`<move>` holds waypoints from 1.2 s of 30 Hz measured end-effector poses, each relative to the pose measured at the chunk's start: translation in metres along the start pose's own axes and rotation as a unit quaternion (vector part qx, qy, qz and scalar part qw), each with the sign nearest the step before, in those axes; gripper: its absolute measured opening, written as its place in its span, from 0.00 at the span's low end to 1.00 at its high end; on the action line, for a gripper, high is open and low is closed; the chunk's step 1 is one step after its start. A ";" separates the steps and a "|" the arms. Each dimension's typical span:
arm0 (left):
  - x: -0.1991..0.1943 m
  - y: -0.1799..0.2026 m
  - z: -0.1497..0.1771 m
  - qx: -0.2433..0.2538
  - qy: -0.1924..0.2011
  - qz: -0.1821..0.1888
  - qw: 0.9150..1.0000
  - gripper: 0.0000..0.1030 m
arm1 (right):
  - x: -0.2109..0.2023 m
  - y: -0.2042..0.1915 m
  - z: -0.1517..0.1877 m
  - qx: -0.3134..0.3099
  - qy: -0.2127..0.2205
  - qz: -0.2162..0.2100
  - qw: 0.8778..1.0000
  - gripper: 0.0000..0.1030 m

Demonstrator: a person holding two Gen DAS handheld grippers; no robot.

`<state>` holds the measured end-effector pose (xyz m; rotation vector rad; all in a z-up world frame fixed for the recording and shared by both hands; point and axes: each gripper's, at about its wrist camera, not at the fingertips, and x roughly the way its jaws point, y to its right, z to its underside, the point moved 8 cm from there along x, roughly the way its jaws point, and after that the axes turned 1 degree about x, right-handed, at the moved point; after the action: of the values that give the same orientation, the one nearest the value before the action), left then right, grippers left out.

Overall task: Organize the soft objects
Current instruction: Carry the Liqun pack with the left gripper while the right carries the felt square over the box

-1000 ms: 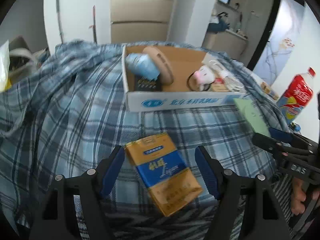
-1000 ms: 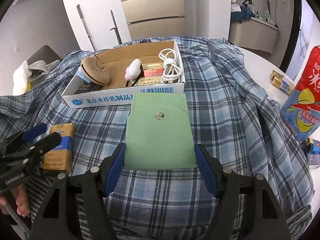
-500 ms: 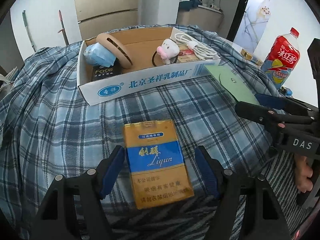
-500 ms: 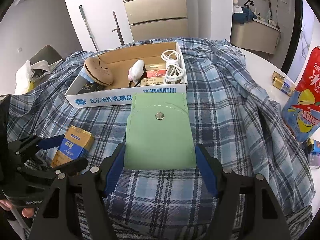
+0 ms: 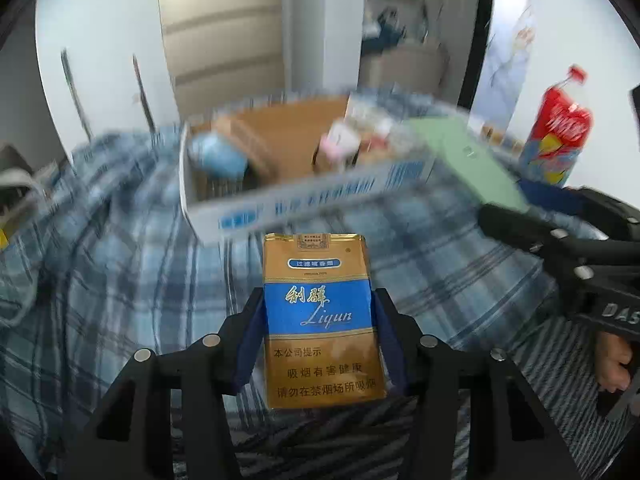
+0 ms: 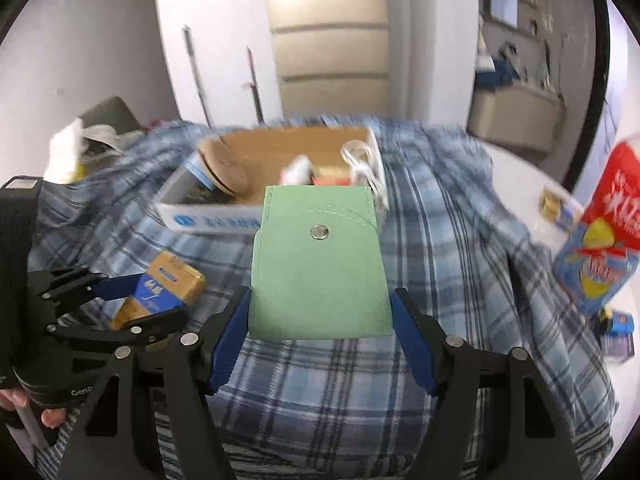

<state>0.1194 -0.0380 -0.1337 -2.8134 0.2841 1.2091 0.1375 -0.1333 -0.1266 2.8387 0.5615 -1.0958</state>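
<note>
My left gripper point(image 5: 318, 332) is shut on a gold and blue cigarette pack point(image 5: 318, 316) and holds it lifted above the plaid cloth; the pack also shows in the right wrist view point(image 6: 160, 290). My right gripper point(image 6: 320, 316) is shut on a flat green pouch point(image 6: 318, 268) with a metal snap, held above the cloth; the pouch also shows in the left wrist view point(image 5: 468, 160). An open cardboard box point(image 6: 276, 216) sits ahead with a mask, a round tan item, a small plush toy and a white cable inside. The box also shows, blurred, in the left wrist view point(image 5: 304, 204).
A blue plaid cloth point(image 6: 448, 240) covers the table. A red and blue drink bottle point(image 6: 604, 236) stands at the right, also in the left wrist view point(image 5: 560, 136). Small packs point(image 6: 556, 206) lie on the white tabletop at the right. A chair with bags point(image 6: 88, 136) stands far left.
My left gripper has closed on the cigarette pack and lifted it off the cloth. Both grippers have risen and moved toward the box, the right one keeping its hold on the green pouch.
</note>
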 end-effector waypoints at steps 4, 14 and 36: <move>-0.031 0.008 -0.014 0.018 0.085 0.008 0.996 0.53 | -0.018 -0.006 -0.010 -0.002 0.054 -0.018 0.998 0.67; -0.074 -0.003 -0.033 -0.005 0.206 0.002 0.978 0.54 | -0.049 -0.024 -0.022 -0.038 0.148 -0.032 0.988 0.67; -0.153 0.018 -0.052 0.042 0.330 -0.063 0.941 0.54 | -0.079 -0.016 -0.038 -0.023 0.204 -0.031 0.978 0.67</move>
<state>0.0497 -0.0410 0.0133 -3.0038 0.1712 0.1863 0.1022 -0.1370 -0.0446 3.0341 0.6887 -0.4893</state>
